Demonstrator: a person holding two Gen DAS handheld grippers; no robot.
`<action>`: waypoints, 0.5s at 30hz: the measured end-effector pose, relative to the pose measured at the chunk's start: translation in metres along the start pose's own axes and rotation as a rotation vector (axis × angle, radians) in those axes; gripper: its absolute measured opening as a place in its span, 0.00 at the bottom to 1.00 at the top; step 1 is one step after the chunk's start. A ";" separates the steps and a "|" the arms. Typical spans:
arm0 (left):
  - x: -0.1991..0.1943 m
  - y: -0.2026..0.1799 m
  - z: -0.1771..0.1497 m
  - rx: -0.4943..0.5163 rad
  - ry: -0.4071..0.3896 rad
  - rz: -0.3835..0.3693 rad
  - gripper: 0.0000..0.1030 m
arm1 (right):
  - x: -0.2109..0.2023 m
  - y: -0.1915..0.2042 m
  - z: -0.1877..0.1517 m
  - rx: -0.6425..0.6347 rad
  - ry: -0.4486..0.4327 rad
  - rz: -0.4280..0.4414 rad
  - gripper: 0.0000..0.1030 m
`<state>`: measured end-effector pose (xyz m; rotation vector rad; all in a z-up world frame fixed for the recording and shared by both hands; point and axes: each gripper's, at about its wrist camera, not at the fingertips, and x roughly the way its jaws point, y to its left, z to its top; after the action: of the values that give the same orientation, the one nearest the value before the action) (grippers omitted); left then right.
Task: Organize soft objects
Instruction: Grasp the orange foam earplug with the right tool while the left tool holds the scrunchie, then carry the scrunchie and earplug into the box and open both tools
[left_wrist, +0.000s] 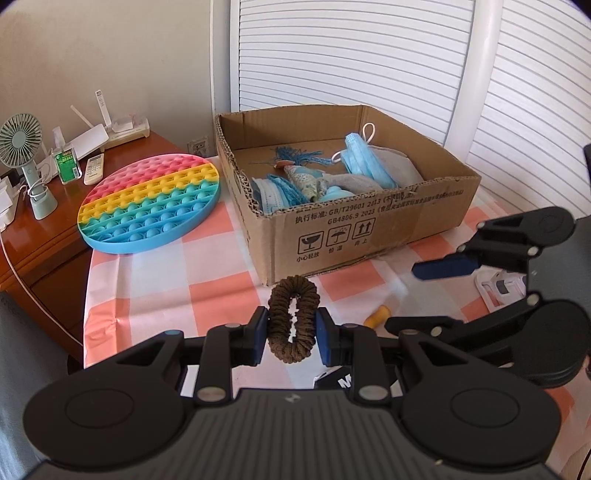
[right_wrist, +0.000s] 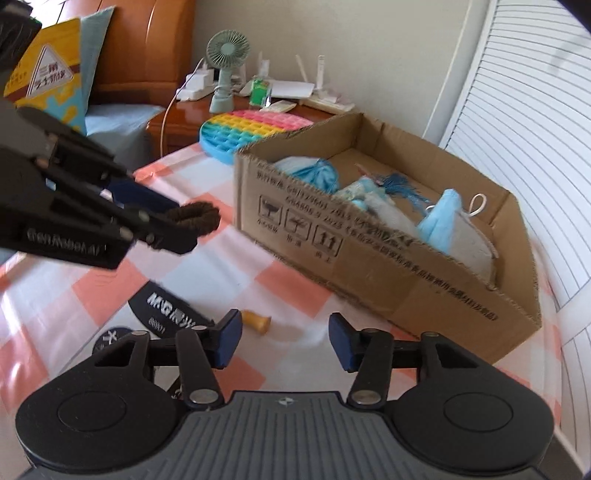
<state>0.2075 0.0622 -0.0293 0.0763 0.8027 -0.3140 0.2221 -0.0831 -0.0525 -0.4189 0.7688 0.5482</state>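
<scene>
My left gripper (left_wrist: 291, 328) is shut on a brown scrunchie (left_wrist: 282, 317) and holds it above the checked tablecloth, just in front of the cardboard box (left_wrist: 332, 236). The same gripper and the scrunchie (right_wrist: 197, 218) show at the left of the right wrist view. The box (right_wrist: 388, 273) holds blue face masks (left_wrist: 364, 160), a grey cloth and other soft blue items. My right gripper (right_wrist: 284, 339) is open and empty, low over the table near the box's front corner; it also shows at the right of the left wrist view (left_wrist: 402, 295).
A round rainbow pop-it toy (left_wrist: 151, 201) lies left of the box at the table's edge. A small yellow-orange object (right_wrist: 256, 321) and a black case (right_wrist: 166, 310) lie on the cloth. A wooden nightstand (left_wrist: 37, 236) with a fan, remote and router stands left.
</scene>
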 end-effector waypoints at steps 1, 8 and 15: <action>0.000 0.000 0.000 0.000 0.001 0.001 0.25 | 0.002 0.001 -0.001 -0.006 0.007 0.004 0.50; 0.004 0.002 0.000 -0.002 0.013 0.006 0.25 | 0.019 0.001 -0.001 -0.006 0.017 0.047 0.35; 0.008 0.003 -0.001 -0.006 0.021 0.002 0.25 | 0.021 0.005 -0.002 -0.019 -0.004 0.093 0.15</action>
<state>0.2129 0.0630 -0.0353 0.0744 0.8245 -0.3094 0.2310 -0.0739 -0.0701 -0.4008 0.7827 0.6433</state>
